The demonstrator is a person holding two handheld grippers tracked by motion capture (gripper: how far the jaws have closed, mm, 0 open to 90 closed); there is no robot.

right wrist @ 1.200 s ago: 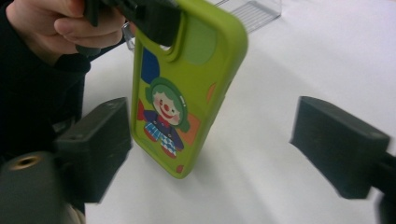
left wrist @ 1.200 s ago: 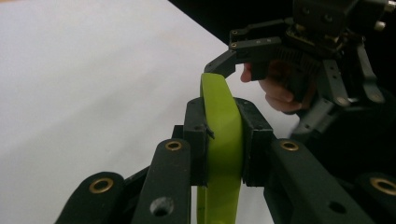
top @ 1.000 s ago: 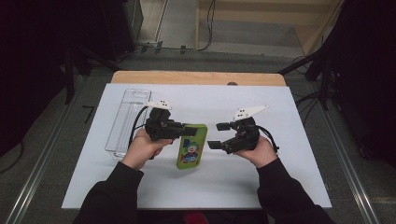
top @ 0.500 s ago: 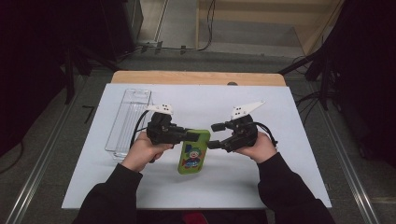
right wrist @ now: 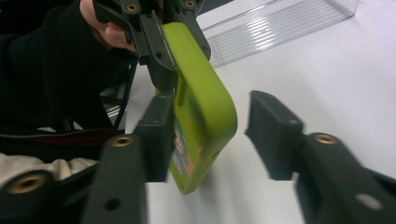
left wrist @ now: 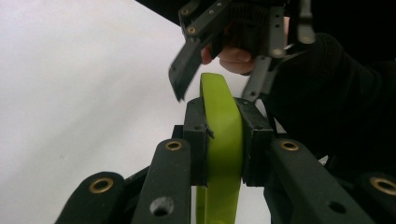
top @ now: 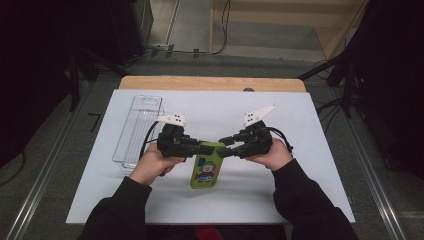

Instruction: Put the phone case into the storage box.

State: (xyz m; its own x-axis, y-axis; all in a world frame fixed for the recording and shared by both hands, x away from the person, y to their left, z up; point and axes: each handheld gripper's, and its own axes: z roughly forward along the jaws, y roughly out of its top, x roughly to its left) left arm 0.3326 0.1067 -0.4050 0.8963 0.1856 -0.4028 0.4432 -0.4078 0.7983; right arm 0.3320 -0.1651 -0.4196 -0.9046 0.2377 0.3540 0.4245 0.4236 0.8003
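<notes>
So the left gripper (top: 201, 148) is clamped on the green case (top: 206, 166), pinching it at its far end. In the left gripper view the 2 black pads (left wrist: 195, 140) press flat on either side of the case's thin green edge (left wrist: 222, 140), no gap at all. The case is lifted on its edge there, tilted rather than lying flat, with its lower end down near the white table (top: 300, 190).

The right gripper (top: 226, 146) comes in from the other side with its jaws spread apart. In the right gripper view, 1 jaw sits right against the printed face of the case (right wrist: 201, 107), while the other jaw stands off from the rounded back with white table showing between them. So it's straddling the corner of the case, not squeezing it. Whether that nearer jaw actually touches is hard to call, it's blurred.

From the high view the 2 grippers meet tip to tip over the top end of the case, roughly mid-table, with the cartoon picture on the case facing up.

Off to the left sits a clear plastic tray (top: 137, 131), well apart from the case, just behind the person's left hand (top: 152, 165). The right hand (top: 272, 155) is level with it on the other side.
</notes>
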